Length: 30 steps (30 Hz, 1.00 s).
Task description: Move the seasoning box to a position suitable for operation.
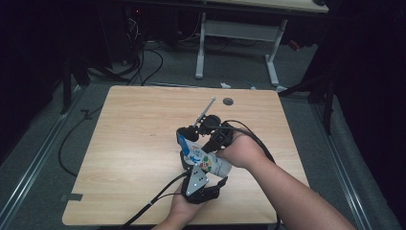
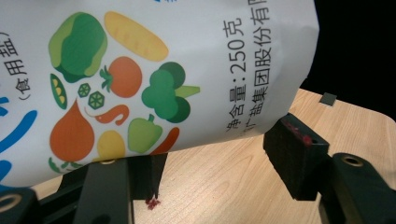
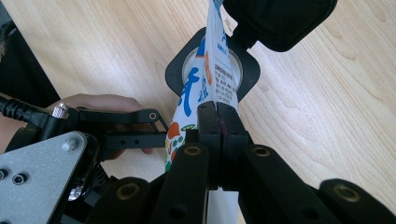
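Fingers of right gripper [image 3: 218, 135] pinch salt bag [image 1: 205, 160] at its edge, left gripper [image 1: 197, 181] clamps bag's body at frame centre, mouth over open black jar [image 3: 173, 74]: pouring step, next tilt bag further without spilling.

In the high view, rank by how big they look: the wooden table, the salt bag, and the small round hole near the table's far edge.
1. Wooden table, by far the largest.
2. Salt bag, partly hidden by the claws.
3. Round hole, the smallest.
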Motion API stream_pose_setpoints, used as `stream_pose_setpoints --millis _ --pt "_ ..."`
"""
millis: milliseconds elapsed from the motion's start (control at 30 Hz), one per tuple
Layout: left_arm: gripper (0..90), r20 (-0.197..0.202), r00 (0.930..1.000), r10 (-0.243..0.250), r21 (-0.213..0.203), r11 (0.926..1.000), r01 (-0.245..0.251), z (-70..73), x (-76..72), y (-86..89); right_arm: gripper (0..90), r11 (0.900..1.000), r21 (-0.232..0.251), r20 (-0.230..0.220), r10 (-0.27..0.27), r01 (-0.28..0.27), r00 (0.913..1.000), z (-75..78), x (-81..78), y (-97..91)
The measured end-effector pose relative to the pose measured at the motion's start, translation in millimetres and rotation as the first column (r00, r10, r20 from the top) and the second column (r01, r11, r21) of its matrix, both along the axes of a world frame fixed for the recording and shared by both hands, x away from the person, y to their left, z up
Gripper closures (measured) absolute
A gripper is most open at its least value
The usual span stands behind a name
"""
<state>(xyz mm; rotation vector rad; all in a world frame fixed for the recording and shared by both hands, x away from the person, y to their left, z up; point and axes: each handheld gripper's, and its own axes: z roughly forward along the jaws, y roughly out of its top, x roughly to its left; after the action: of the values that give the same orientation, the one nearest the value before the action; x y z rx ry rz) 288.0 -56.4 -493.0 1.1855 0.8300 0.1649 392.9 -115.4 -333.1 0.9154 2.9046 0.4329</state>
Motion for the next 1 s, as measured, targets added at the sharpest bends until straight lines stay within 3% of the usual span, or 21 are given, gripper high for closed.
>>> stream_pose_setpoints --millis 1000 --pt "41.7 -0.005 1.0000 0.008 -0.002 1.0000 -0.008 1.3 2.4 -0.8 90.0 1.0000 0.003 -0.003 -0.005 0.005 1.0000 -1.3 1.6 1.7"
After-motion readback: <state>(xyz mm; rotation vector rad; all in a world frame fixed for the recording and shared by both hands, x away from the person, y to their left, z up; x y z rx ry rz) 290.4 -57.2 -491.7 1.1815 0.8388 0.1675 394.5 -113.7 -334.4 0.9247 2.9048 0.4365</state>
